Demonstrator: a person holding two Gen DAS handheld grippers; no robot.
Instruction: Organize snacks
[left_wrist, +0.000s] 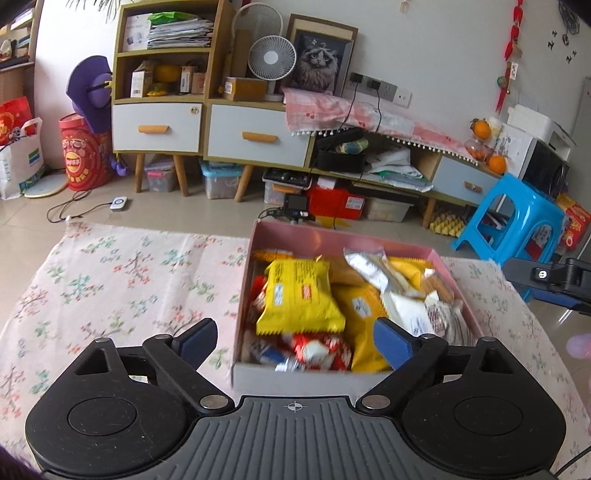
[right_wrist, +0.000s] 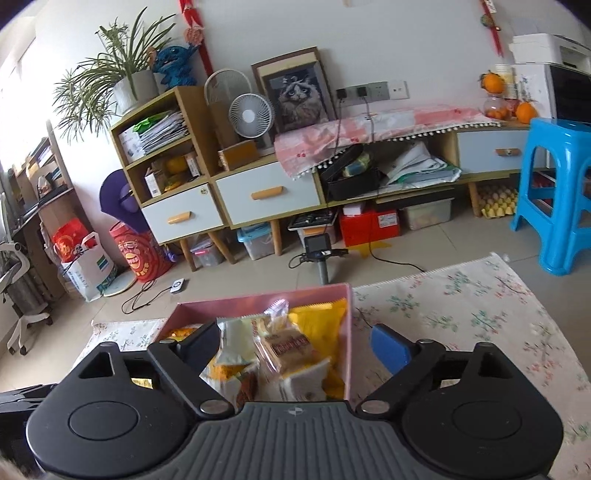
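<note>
A pink box (left_wrist: 332, 240) stands on a floral cloth (left_wrist: 129, 277), filled with snack packets. A yellow packet (left_wrist: 299, 295) lies on top, with a silver packet (left_wrist: 369, 266), white packets (left_wrist: 410, 314) and red-and-white packets (left_wrist: 321, 350) around it. My left gripper (left_wrist: 295, 328) is open over the box's near left corner, one finger outside the wall and one over the snacks. My right gripper (right_wrist: 295, 332) is open too, astride the box's right wall (right_wrist: 348, 332), above a clear-wrapped brown cake packet (right_wrist: 288, 347). Neither gripper's pads press on anything.
Beyond the cloth are tiled floor, a small camera on a stand (right_wrist: 317, 247), a white device with a cable (left_wrist: 119, 203), a long cabinet with drawers (left_wrist: 258, 136) and a blue plastic stool (left_wrist: 517, 221). Bare cloth (right_wrist: 461, 314) lies right of the box.
</note>
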